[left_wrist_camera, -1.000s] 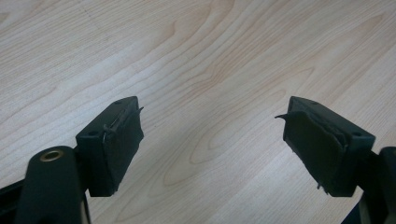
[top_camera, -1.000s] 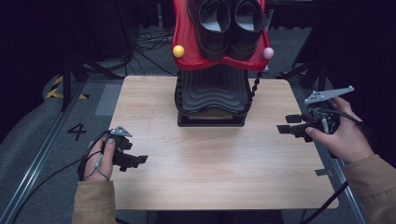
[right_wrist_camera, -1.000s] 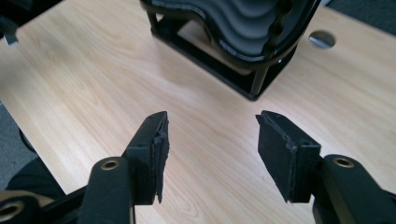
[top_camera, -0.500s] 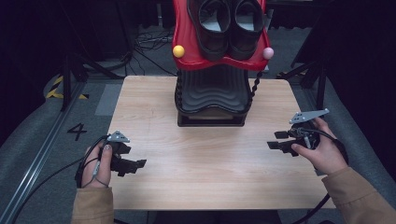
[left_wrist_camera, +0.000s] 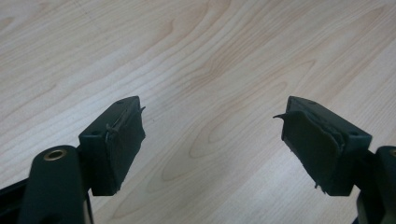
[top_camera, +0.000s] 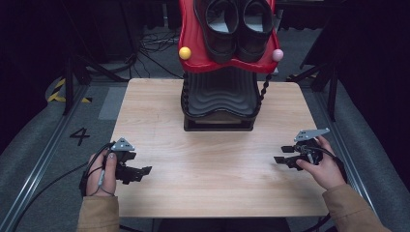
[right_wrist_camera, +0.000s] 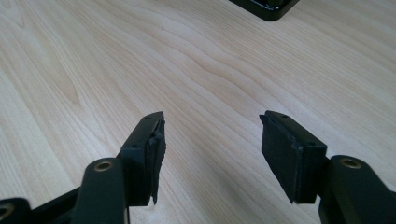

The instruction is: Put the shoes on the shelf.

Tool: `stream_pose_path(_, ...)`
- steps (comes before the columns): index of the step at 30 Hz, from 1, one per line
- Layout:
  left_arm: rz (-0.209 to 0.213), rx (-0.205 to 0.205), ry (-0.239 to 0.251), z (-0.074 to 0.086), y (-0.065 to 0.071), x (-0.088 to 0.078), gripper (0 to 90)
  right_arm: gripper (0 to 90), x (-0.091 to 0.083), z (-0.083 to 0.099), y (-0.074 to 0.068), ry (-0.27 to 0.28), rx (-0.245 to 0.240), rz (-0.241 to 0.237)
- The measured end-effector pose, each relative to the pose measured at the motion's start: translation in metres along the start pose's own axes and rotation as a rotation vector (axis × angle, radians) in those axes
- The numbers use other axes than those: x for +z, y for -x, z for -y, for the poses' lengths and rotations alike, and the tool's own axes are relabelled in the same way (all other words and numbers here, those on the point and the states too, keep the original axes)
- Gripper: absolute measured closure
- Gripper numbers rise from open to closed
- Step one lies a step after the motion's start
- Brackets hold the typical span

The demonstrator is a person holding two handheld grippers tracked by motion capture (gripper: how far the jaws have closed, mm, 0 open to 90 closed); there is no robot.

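High view showed me the shoe stand [top_camera: 220,104] at the far middle of the table [top_camera: 212,183], with a red tray [top_camera: 191,43] on top that carried a pair of black shoes [top_camera: 237,24]. Both of my grippers were low at the near edge, well apart from the stand. The left gripper [top_camera: 145,170] lay at the near left corner and pointed to the right across the table. The right gripper [top_camera: 283,154] lay at the near right side and pointed to the left. So the stand was ahead of both and between them, and the shoes sat high above the table top, with their long axis running away from me.

The right gripper looked a little nearer to the stand, and in the right gripper view a dark corner of the base [right_wrist_camera: 266,7] was at the upper edge.

The left one stood wide open with nothing between its pads, over bare wood. The right one had just been opening and it was also wide and empty. I judged that the next reach had to go forward and up.
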State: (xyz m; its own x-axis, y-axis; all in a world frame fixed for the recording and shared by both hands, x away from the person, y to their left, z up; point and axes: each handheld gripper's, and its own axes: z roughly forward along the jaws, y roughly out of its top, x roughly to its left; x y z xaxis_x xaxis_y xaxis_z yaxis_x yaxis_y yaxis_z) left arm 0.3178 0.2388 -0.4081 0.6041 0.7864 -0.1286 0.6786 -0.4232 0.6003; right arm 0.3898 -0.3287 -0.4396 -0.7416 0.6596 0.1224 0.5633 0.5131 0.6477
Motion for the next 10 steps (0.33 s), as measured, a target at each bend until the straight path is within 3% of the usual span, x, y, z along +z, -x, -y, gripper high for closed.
stream_pose_path(3, -0.002, -0.002, 0.001, -0.001, 0.0, 0.0, 21.4, 40.6, 0.004, 0.006, 0.0, 0.015, -0.001, 0.007)
stream_pose_path(7, -0.012, -0.006, -0.005, -0.001, -0.001, 0.002, 21.2, 40.5, 0.006, 0.012, 0.0, 0.092, 0.051, -0.003)
stream_pose_path(10, -0.014, -0.014, -0.011, -0.001, -0.001, 0.003, 21.0, 40.3, 0.008, 0.014, -0.001, 0.09, 0.055, -0.004)
